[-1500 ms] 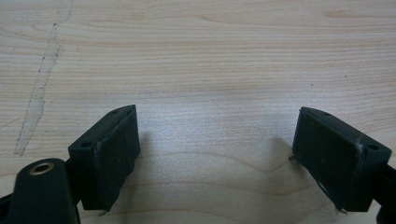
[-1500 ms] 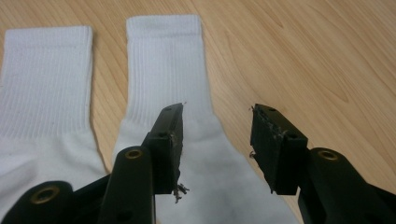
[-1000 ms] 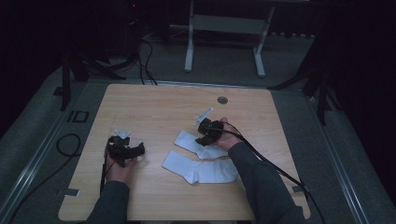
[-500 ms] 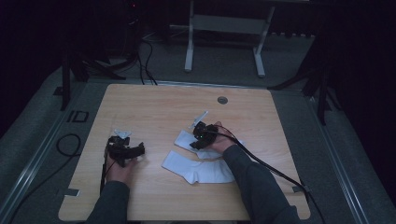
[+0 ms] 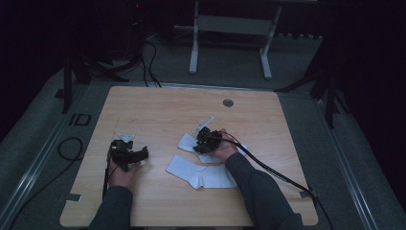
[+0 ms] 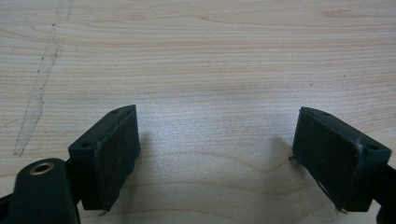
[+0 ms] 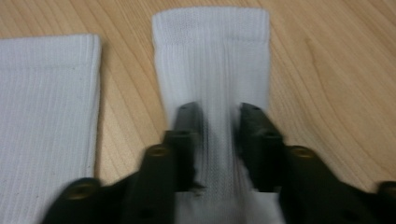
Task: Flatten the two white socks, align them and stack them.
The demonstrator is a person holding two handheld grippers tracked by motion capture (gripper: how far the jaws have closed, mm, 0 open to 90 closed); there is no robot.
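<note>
Two white socks, two grippers, one table

Two white socks are counted on the wooden table: a far sock and a near sock, seen lying side by side in the right gripper view. Two grippers are counted, a left gripper and a right gripper, each with two black jaws (four jaws in all). One round grommet is counted near the table's far edge. Two forearms are seen entering from below.

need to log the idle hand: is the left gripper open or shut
Open. In its own view the left gripper has its two black jaws wide apart over the bare wooden table, nothing between them.
</note>
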